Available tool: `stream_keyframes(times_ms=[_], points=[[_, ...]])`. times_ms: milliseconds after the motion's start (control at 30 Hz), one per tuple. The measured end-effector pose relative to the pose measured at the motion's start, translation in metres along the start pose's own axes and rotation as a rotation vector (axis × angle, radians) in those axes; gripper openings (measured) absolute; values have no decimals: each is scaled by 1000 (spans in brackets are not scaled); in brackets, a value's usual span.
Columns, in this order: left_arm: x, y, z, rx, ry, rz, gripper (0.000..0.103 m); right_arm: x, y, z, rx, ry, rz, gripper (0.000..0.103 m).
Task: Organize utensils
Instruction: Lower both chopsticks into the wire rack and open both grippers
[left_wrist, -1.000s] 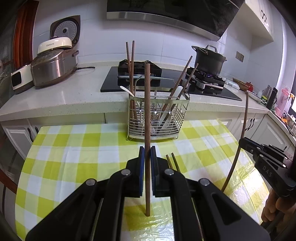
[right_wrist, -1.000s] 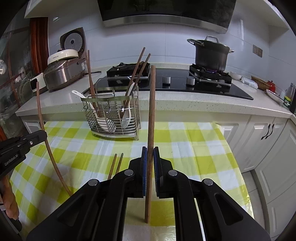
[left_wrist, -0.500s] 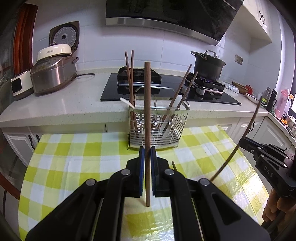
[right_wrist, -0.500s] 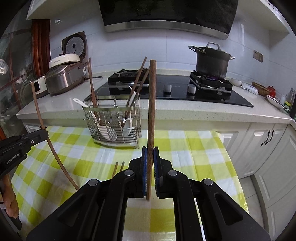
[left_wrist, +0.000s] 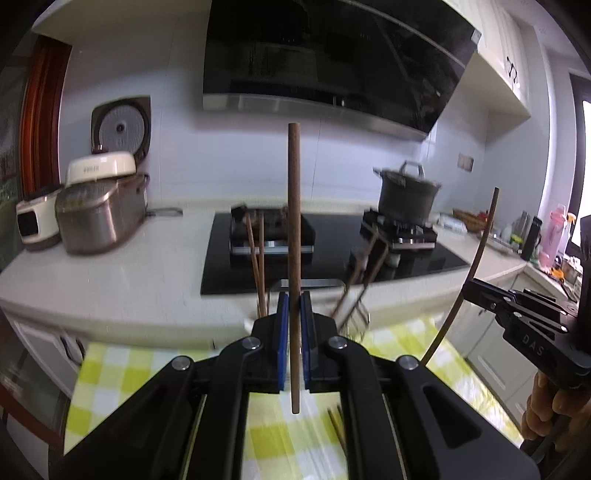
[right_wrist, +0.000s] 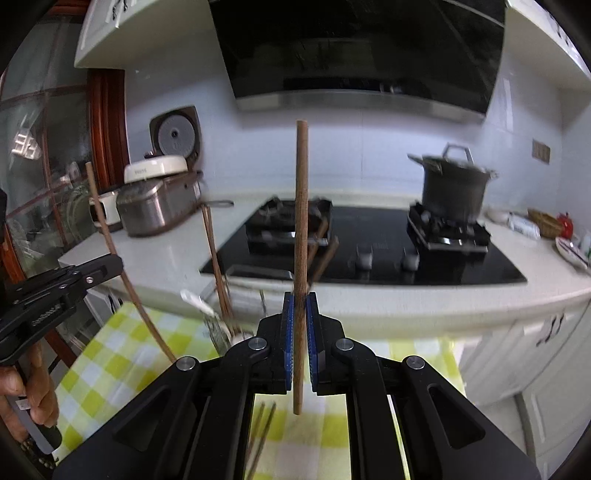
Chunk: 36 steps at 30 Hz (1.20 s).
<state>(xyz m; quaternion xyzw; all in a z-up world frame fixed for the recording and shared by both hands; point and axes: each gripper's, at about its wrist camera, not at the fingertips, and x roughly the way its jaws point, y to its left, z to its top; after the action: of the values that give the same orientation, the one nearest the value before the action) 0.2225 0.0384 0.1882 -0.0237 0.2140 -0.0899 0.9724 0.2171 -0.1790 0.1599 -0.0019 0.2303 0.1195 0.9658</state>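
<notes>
Above the tablecloth (left_wrist: 122, 369), both chopsticks (left_wrist: 294, 258) now higher

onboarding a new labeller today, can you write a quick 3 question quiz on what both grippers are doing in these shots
1. True or false: the left gripper is shut on a chopstick held upright.
2. What does the right gripper hold? A) a spoon B) a chopstick C) nothing
3. Fill in: two loose chopsticks lie on the yellow checked ____.

Key
1. True; the blue pads press its shaft.
2. B; it stands upright between the pads.
3. Tablecloth, below the right gripper.
</notes>
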Motion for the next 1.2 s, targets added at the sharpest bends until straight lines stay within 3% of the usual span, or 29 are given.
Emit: stream_keyframes(times_ms=[267,467,833,1200], points=[[16,-1,54,16,-78,24,6,15,8,51,-19,-55,1,9],[42,1,71,24,-101,51,6,45,12,73,-4,-73,7,9],[107,21,47,-9,-30,78,6,101,13,59,28,-27,24,9],[129,27,25,-24,30,72,11,138,1,27,71,50,11,11]])
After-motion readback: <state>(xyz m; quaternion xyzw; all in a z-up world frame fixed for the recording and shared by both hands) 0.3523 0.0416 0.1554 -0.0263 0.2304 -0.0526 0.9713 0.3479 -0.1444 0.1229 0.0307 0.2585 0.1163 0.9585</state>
